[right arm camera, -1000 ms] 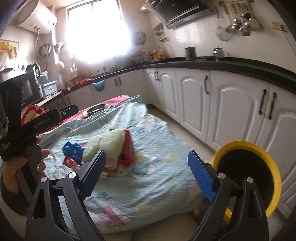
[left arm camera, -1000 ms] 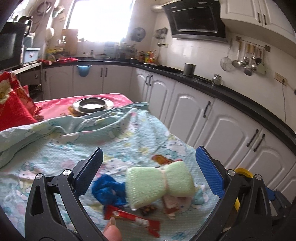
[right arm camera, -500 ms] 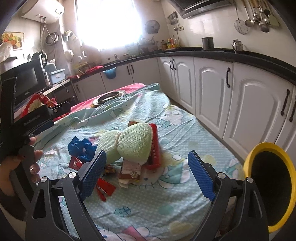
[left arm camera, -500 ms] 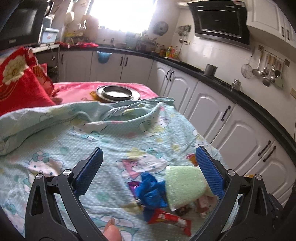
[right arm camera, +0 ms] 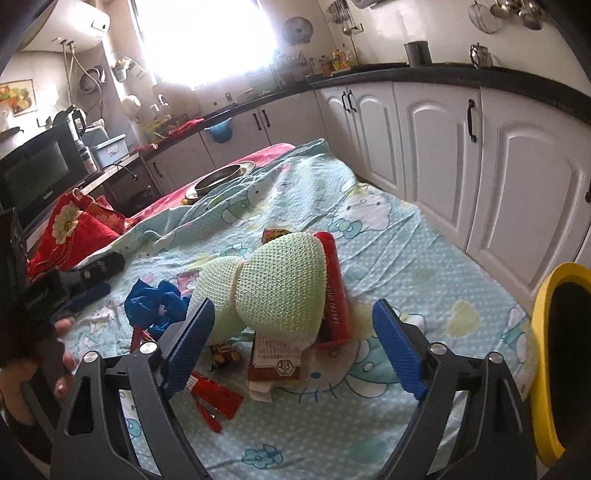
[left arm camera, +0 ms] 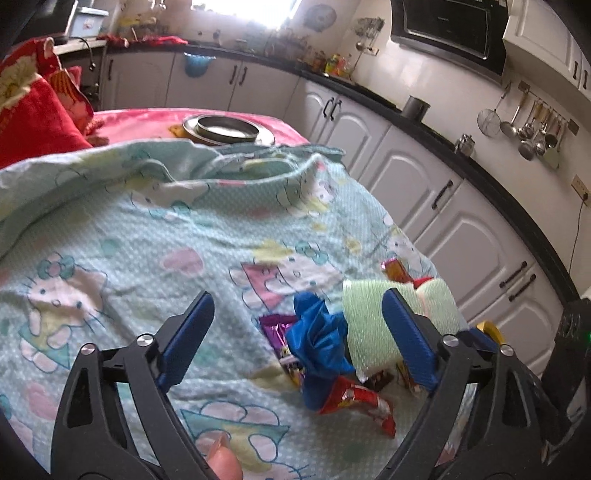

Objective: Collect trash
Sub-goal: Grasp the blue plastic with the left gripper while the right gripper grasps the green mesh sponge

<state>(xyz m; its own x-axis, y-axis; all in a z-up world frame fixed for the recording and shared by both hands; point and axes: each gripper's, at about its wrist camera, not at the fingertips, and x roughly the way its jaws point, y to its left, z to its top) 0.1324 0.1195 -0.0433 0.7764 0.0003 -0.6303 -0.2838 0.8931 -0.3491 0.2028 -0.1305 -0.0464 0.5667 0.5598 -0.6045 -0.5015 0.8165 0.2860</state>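
While jaws narrow, green mesh bundle [right arm camera: 280, 284] before right tool [right arm camera: 291, 347], untouched.

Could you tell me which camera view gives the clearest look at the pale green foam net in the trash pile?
The right wrist view: the pale green foam net lies whole, mesh sharp, pinched at its waist, on top of the wrappers. In the left wrist view the foam net is partly hidden behind a blue finger of the left gripper.

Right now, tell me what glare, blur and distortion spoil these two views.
Left wrist view: the window is blown out, the cabinets bow with fisheye curve, the blue bag is slightly soft. Right wrist view: the window glares white, hazing that wall; the green mesh bundle is sharp.
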